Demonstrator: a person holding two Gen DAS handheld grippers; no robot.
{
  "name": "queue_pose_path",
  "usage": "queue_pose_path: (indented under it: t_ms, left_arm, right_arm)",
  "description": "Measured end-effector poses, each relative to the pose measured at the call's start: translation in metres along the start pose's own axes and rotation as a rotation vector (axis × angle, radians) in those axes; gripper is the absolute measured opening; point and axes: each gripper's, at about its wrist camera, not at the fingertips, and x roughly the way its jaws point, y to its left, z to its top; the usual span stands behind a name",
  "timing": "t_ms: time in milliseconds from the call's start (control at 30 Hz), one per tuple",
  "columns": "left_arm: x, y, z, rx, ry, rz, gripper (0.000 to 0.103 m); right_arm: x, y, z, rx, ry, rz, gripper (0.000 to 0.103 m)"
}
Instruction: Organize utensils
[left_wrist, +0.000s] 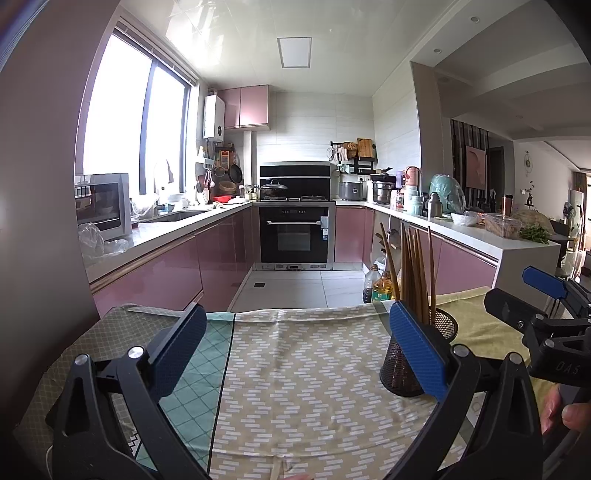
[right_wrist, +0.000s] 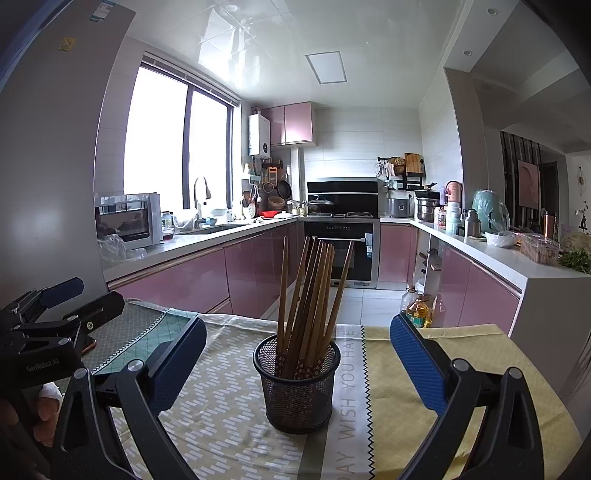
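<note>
Behind the mesh cup, oil bottles.

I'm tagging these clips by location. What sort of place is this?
A home kitchen, most likely. A built-in oven sits under a stove, pink cabinets run beneath a counter with a sink, and a mesh holder of chopsticks stands on the cloth-covered table.

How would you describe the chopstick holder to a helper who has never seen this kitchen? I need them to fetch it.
Find the cloth-covered table facing the pink kitchen cabinets. On it, between the two grippers, stands a black wire-mesh cup holding brown wooden chopsticks. It is the only thing standing on the cloths.
</note>
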Motion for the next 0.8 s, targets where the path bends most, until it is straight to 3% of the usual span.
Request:
queue_pose_path:
  t_ms: [800]
  left_arm:
    - [0.0032, -0.0022, -0.0015, -0.001, 0.013, 0.004, 0.098]
  right_arm:
    - [0.0013, -0.0023, -0.0025, 0.013, 0.006, 0.002, 0.096]
